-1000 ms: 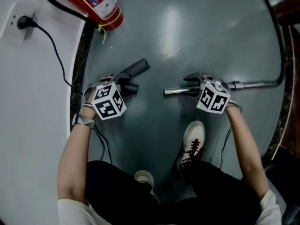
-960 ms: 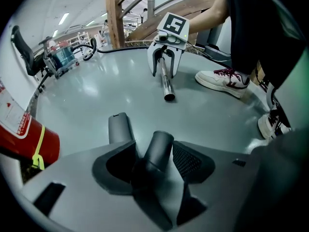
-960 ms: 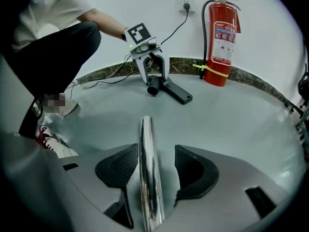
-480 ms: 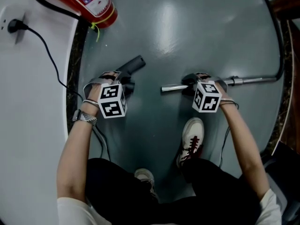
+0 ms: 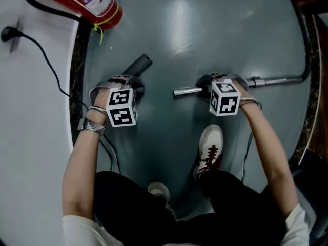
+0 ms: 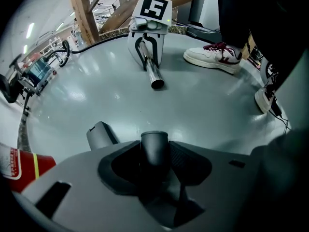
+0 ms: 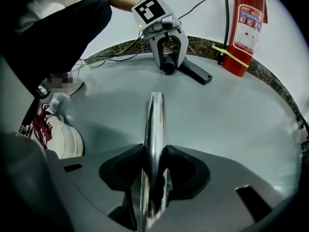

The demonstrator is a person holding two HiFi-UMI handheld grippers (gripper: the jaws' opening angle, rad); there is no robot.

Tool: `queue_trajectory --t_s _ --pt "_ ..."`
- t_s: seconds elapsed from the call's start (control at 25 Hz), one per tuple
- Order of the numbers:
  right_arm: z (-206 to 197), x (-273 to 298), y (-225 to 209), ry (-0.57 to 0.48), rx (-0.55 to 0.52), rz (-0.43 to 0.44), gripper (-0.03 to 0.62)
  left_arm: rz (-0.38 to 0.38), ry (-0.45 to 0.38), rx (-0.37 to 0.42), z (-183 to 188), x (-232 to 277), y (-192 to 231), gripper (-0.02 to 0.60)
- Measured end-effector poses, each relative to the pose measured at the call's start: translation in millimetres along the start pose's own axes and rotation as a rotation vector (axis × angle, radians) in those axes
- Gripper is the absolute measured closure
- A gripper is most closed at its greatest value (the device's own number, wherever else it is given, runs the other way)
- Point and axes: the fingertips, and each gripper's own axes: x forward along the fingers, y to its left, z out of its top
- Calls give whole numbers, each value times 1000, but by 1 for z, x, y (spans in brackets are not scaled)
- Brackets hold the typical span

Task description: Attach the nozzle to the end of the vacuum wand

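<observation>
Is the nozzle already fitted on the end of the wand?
No, in the head view bare floor lies between the nozzle and the open end of the wand.

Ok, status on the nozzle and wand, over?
Jaws just closed in: left gripper shut on nozzle, right gripper shut on wand. Wand end and nozzle apart, not joined. Nothing between them on the floor; shoe nearby, off the line.

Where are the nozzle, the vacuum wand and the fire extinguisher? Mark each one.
nozzle (image 5: 139, 64), head view, its free dark end.
vacuum wand (image 5: 185, 91), head view, its bare metal tip.
fire extinguisher (image 5: 100, 12), head view, its red body.
</observation>
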Motion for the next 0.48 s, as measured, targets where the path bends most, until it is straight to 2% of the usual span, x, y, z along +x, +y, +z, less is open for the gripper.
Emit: queue_trajectory --t_s 0.28,0.48 --pt "4 -6 -13 2 16 -45 428 47 -70 -124 4 -7 10 400" --pt "10 -16 -22 -22 43 -79 428 50 -108 -136 17 -10 8 400"
